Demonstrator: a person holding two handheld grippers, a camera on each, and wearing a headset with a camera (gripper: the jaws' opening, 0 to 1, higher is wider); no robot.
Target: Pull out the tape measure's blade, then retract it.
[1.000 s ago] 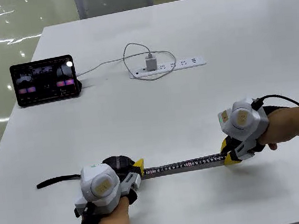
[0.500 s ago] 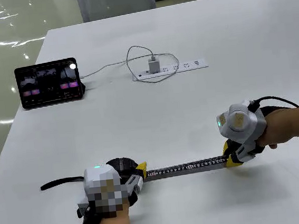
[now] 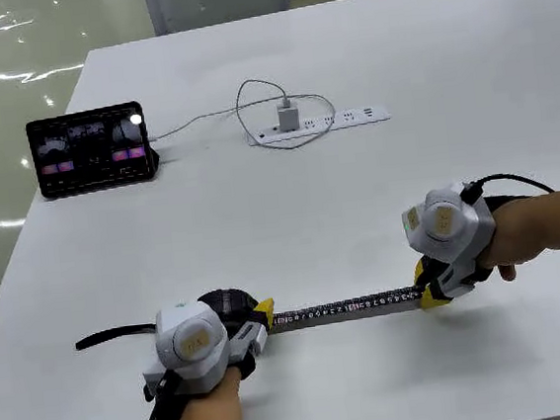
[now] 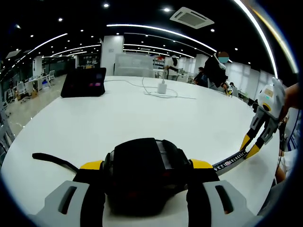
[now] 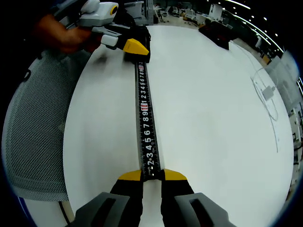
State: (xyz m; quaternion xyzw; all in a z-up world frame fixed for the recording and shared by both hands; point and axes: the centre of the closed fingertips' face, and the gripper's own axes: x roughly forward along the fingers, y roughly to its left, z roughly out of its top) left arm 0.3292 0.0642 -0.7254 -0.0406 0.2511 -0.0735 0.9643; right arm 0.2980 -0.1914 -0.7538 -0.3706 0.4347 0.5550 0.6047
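far left of the head view, the black wrist strap (image 3: 114, 336) lies flat on the white table (image 3: 360, 212), pointing away from the work. next right, at lower left, the left gripper (image 3: 257, 326) is clenched on the tape measure case (image 3: 226, 307). in the left gripper view the case sits wedged between both jaws at bottom centre, resting on the table. the case looks like rigid plastic, compact and easy to clamp across its flat sides, so that hold looks sound. the blade (image 3: 344, 309) runs right from the case mouth along the lower middle of the frame, lying on or just above the table; can't tell which. my read is thin slick steel, light, stiff only while it stays cupped. it'll kink if twisted, and it's spring-loaded, so it'll snap back if let go. best hold is the tip end, pads flat on the faces. at lower right, the right gripper (image 3: 429, 295) is pinched shut on that tip. in the right gripper view the yellow pads meet over the lowest numbers at bottom centre, with the hook hidden between them. blade is part way out, so retract is not yet done. feed it back slowly, keeping it in line with the case mouth.
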